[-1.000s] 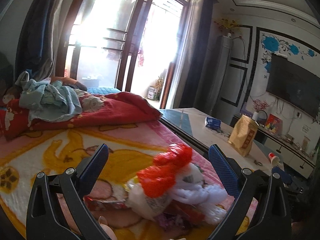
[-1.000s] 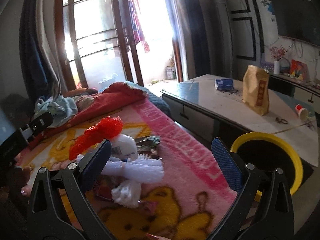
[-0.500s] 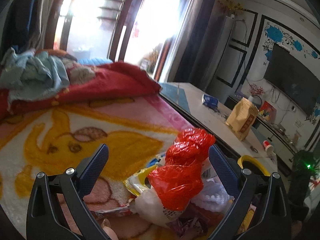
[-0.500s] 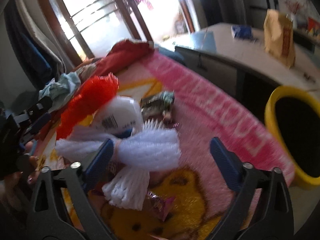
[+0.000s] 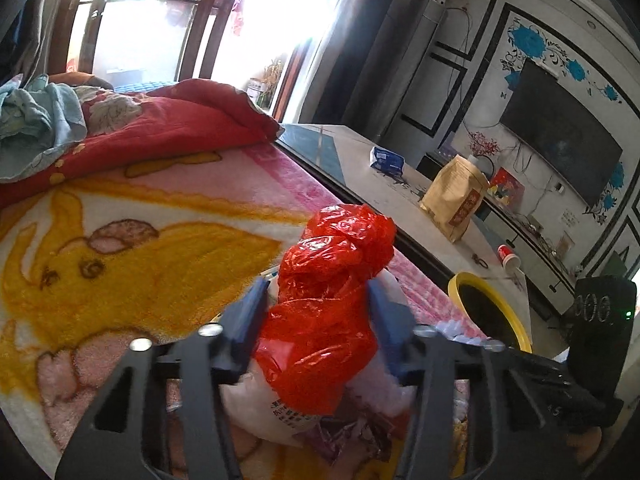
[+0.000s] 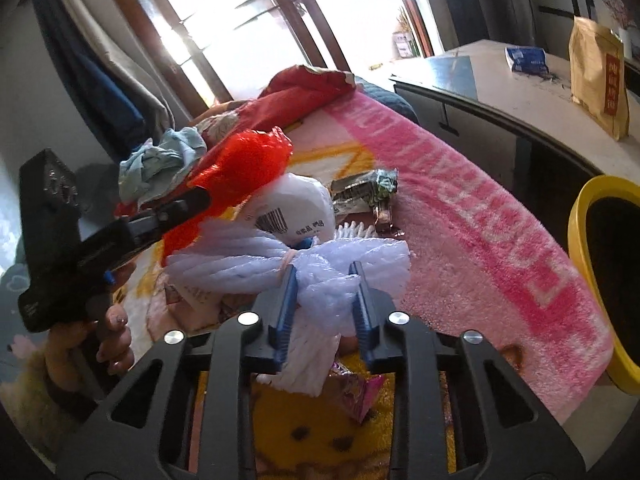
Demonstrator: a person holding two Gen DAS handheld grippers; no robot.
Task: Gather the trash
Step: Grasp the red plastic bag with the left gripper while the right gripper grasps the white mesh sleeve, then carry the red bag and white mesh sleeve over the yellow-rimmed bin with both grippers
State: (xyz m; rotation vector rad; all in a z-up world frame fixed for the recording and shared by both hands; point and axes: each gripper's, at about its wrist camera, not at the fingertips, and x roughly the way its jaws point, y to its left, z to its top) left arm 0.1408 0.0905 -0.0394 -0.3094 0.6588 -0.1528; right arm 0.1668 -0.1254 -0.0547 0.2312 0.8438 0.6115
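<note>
Two grippers close on trash heaped on the pink blanket (image 6: 460,200): left gripper (image 5: 316,312) pinching the red plastic bag (image 5: 332,280), right gripper (image 6: 324,296) squeezing white foam netting (image 6: 320,256), yellow bin (image 6: 600,272) waiting off the right gripper's side.

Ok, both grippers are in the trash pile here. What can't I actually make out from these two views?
- Left wrist view: the red plastic bag covers the trash under it; only part of a white bag shows.
- Left wrist view: the yellow bin is partly behind the right gripper.
- Right wrist view: the bin's inside is dark and cut by the edge.
- Right wrist view: the white foam netting hides wrappers beneath; the white bag's print is too small.
</note>
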